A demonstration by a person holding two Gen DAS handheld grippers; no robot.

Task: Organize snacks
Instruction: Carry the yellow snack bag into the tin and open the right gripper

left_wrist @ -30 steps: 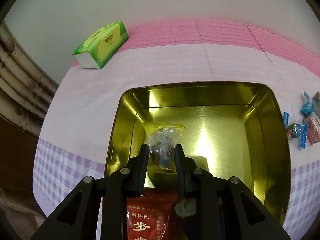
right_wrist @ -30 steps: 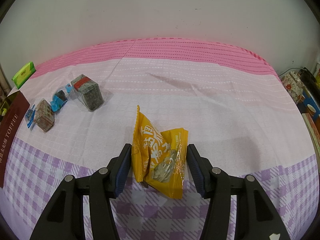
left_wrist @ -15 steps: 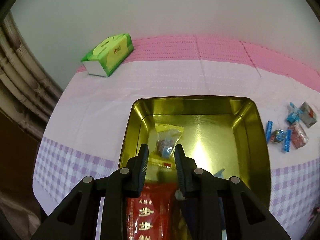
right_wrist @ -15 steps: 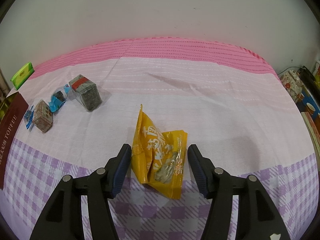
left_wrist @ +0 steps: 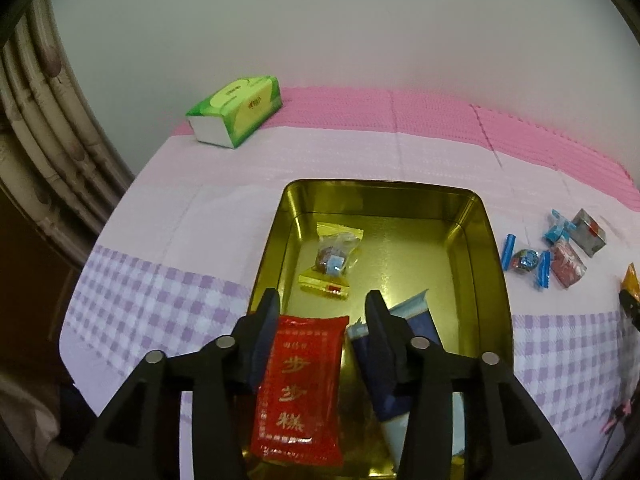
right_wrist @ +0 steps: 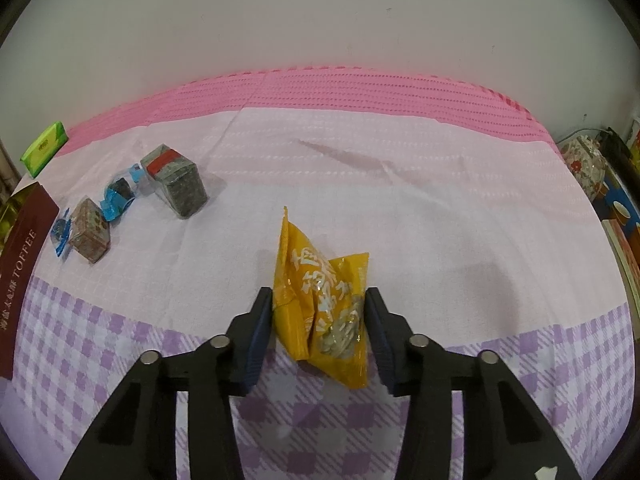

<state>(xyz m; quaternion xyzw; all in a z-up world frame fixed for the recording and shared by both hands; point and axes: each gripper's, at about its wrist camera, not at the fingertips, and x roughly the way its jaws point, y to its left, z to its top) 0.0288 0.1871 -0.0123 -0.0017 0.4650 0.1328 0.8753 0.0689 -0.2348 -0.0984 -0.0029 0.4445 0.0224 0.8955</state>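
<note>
A gold tin (left_wrist: 486, 256) lies open on the tablecloth. In it are a clear-and-yellow wrapped snack (left_wrist: 334, 258), a red packet (left_wrist: 302, 384) and a blue packet (left_wrist: 384, 364). My left gripper (left_wrist: 322, 310) is open and empty above the tin's near end. My right gripper (right_wrist: 318, 312) has closed in on an orange seed packet (right_wrist: 320, 302), its pads at the packet's two sides. Loose wrapped snacks (right_wrist: 90, 230) and a dark cube packet (right_wrist: 178, 184) lie to the left of it; they also show in the left wrist view (left_wrist: 566, 254).
A green tissue pack (left_wrist: 236, 110) sits at the far left of the table, by the wall. The tin's maroon lid (right_wrist: 20, 264) leans at the left edge of the right wrist view. Floral items (right_wrist: 586, 164) stand past the table's right edge.
My left gripper let go of the clear-and-yellow snack in the tin, rose back and opened wide. My right gripper's fingers have closed in on the orange packet.
</note>
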